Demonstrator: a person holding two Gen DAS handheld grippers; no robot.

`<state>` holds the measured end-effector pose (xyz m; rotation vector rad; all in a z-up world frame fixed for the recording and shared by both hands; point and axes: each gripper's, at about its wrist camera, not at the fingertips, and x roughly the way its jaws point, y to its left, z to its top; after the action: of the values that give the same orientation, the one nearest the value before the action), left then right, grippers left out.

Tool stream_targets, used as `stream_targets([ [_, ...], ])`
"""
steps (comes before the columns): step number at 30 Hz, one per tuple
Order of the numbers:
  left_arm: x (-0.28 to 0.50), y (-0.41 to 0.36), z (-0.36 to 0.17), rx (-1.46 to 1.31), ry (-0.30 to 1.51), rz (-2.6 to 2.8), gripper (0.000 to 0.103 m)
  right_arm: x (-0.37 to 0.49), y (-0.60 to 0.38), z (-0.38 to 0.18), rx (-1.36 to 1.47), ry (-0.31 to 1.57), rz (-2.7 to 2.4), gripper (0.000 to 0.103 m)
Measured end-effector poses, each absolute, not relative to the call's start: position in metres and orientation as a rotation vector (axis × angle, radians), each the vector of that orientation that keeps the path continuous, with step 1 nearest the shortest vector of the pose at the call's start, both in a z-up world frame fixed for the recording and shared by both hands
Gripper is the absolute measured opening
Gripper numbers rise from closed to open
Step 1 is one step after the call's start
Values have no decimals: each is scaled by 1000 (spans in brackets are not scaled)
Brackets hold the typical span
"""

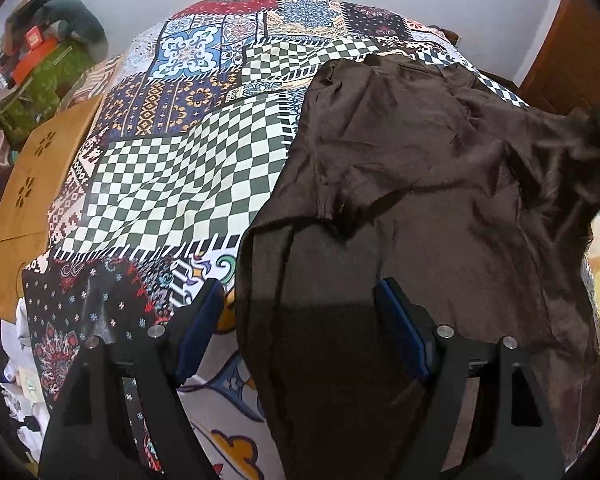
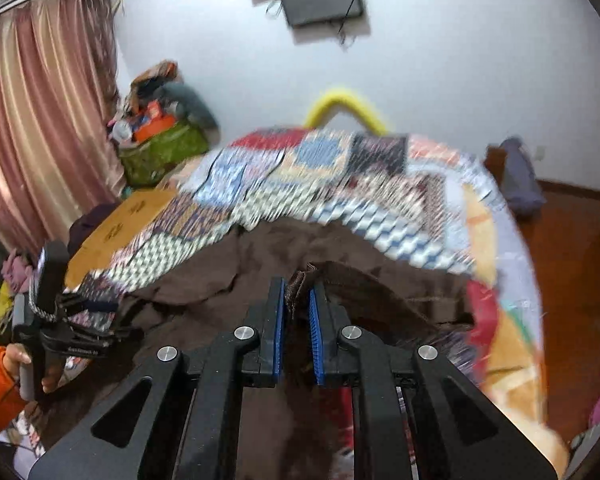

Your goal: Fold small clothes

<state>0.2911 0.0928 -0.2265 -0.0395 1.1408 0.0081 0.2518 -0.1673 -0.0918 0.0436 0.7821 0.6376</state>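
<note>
A dark brown garment (image 1: 420,160) lies spread over the right half of a patchwork bedspread (image 1: 172,168), with its right corner lifted. My left gripper (image 1: 300,292) hangs open above the garment's near edge, the cloth lying under the gap and neither blue pad touching it. In the right wrist view my right gripper (image 2: 298,286) is shut on a bunched edge of the brown garment (image 2: 228,280), which rises in a ridge from the bedspread (image 2: 320,160). At the left of that view, a hand in an orange sleeve holds the left gripper (image 2: 76,320).
A wooden board (image 1: 40,168) lies along the bed's left side. A green bag (image 2: 160,152) heaped with things stands by a pink curtain (image 2: 40,120). A yellow curved bar (image 2: 348,100) stands at the bed's far end. Wooden floor (image 2: 560,240) lies to the right.
</note>
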Motion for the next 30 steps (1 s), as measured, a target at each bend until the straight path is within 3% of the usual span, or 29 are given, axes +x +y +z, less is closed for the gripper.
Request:
stream_targets([
  [6,283,99,-212,-61,1110,12,79,251,-178,-123,113,928,619,25],
  [12,282,100,-198,-91,1074,16,79,235,-227,-115,130,914,534,36],
  [27,293,84,-200,-75,1083,4,79,273,-266,-167,249,1024,407,38],
  [28,293,85,-201,-75,1083,8,79,273,-266,-168,251,1018,407,37],
  [30,294,86,-201,-75,1082,17,79,271,-267,-166,259,1001,423,9],
])
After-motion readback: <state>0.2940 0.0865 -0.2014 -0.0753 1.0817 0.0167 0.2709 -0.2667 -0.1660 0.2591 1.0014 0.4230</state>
